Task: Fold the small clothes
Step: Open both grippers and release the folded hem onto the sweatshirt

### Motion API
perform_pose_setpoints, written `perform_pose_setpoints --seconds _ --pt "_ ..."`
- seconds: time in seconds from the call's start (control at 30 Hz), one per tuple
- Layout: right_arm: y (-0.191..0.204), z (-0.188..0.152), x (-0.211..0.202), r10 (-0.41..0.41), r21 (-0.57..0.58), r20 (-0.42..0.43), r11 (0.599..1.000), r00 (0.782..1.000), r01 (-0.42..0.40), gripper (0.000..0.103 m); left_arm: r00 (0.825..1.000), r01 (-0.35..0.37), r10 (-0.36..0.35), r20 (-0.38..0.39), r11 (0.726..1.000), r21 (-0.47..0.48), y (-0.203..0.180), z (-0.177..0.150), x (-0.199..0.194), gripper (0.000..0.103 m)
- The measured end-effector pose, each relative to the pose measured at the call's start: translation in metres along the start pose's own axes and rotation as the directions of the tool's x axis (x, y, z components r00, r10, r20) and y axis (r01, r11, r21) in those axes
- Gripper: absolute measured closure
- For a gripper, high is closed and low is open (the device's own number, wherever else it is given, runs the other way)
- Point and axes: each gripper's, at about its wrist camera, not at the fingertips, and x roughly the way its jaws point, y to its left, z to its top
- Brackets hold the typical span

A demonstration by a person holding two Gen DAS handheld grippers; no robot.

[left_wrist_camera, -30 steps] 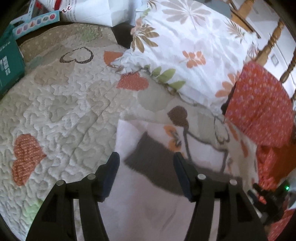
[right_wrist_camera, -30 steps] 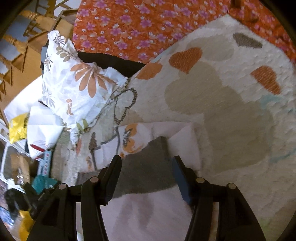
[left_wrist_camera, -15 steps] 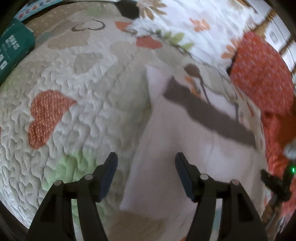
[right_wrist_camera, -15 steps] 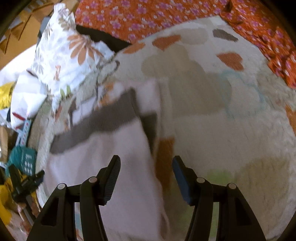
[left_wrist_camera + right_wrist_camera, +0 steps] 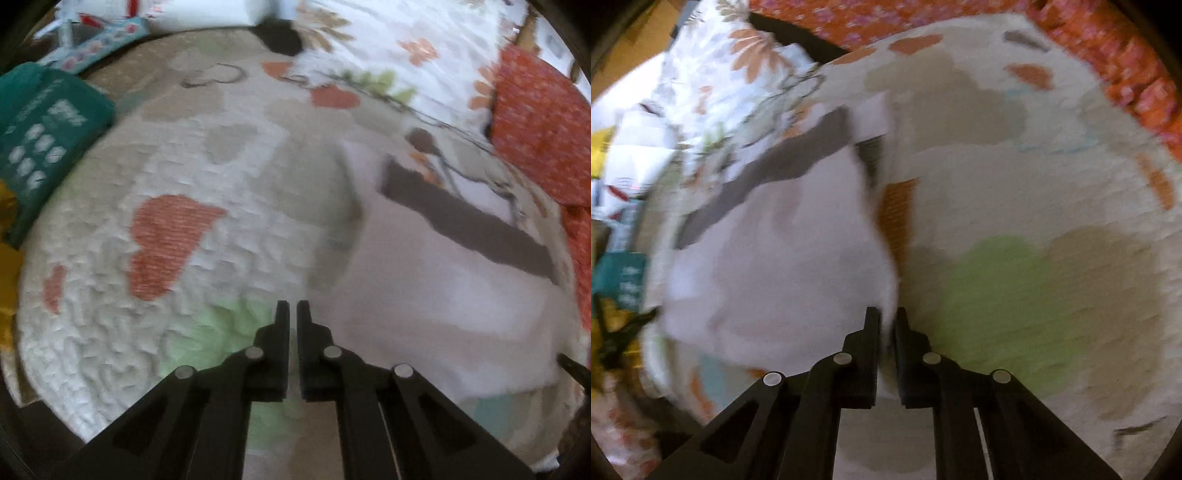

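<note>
1. Now the left tool has its fingers drawn almost together with only a thin slit between them, and nothing shows in that slit; its tips hang over a green patch of the quilt, just beside the garment's near left edge
2. The right tool is pinched on the near right corner of the garment; white cloth runs down between its two fingers
3. The garment is white with a dark grey band across its far part, and it lies spread on the quilt, between the two tools
4. Its right edge in the right wrist view looks raised off the quilt, though blur makes that hard to judge
5. The quilt is cream, stitched in puffy shapes, with orange hearts, tan blotches and green patches
6. Beyond the garment lies a floral pillow, white with orange flowers and green leaves
7. An orange flowered cloth lies along the far and right side of the quilt
8. A teal box sits at the quilt's left edge in the left wrist view
</note>
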Motion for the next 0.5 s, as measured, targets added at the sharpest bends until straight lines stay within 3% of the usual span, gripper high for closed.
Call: perform_pose_setpoints --seconds 0.13,0.2,0.27,0.33,0.5 --pt "-0.016 0.005 -0.012 0.022 0.101 0.02 0.995 1.0 -0.024 0.089 0.999 0.048 -0.047 0.012 0.996 -0.077 0.011 0.002 -0.007 0.099" --pt "-0.022 0.006 -0.019 0.062 0.145 0.038 0.987 0.997 -0.067 0.079 0.997 0.071 -0.069 0.035 0.993 -0.09 0.011 0.0 -0.016 0.095" --pt "-0.021 0.005 -0.028 0.087 0.169 0.073 0.981 0.993 -0.099 0.073 0.995 0.084 -0.078 0.066 0.992 -0.094 0.006 -0.001 -0.026 0.075" --pt "-0.013 0.004 -0.035 0.1 0.168 0.101 0.979 0.99 -0.116 0.072 0.991 0.098 -0.088 0.097 0.99 -0.102 0.002 -0.003 -0.035 0.066" --pt "0.02 -0.012 -0.045 0.154 0.112 0.144 0.979 0.977 -0.171 0.066 0.988 0.118 -0.106 0.115 0.988 -0.099 -0.005 -0.011 -0.048 0.062"
